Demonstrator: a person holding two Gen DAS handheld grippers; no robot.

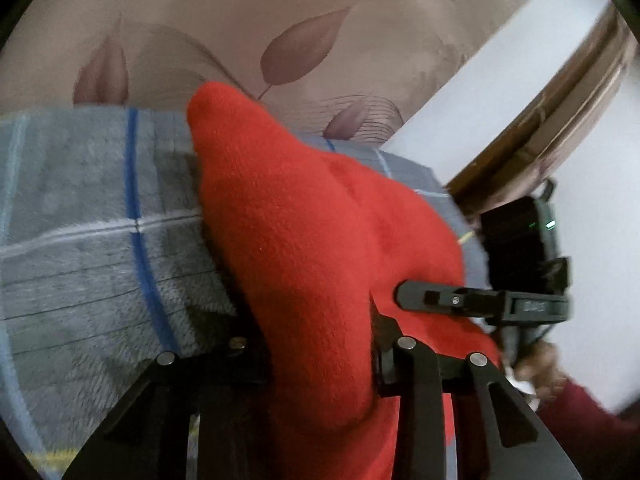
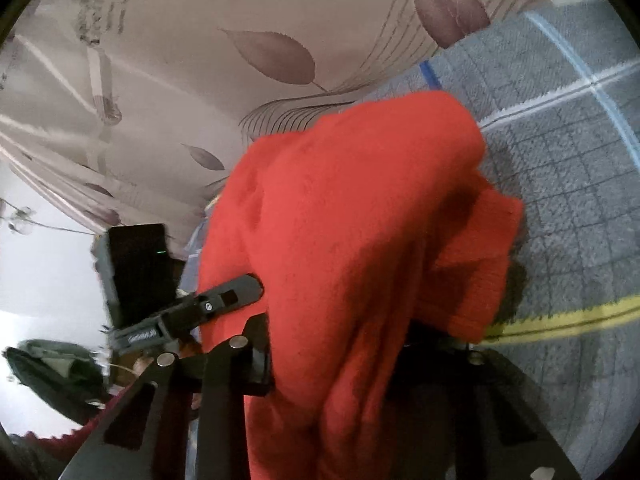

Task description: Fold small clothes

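The left gripper [image 1: 316, 364] is clamped on a red garment [image 1: 320, 248], which bunches up between its fingers. The right gripper [image 2: 340, 360] likewise pinches the same red garment [image 2: 360, 220], just beside the left one. Beyond lies a grey checked blanket [image 1: 80, 220], then a leaf-patterned curtain [image 1: 240, 20].

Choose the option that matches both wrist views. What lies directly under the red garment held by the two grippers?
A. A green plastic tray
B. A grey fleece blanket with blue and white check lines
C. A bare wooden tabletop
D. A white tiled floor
B: the red knit garment, pinched in the left gripper and right gripper, hangs over a grey fleece blanket crossed by blue and white lines.
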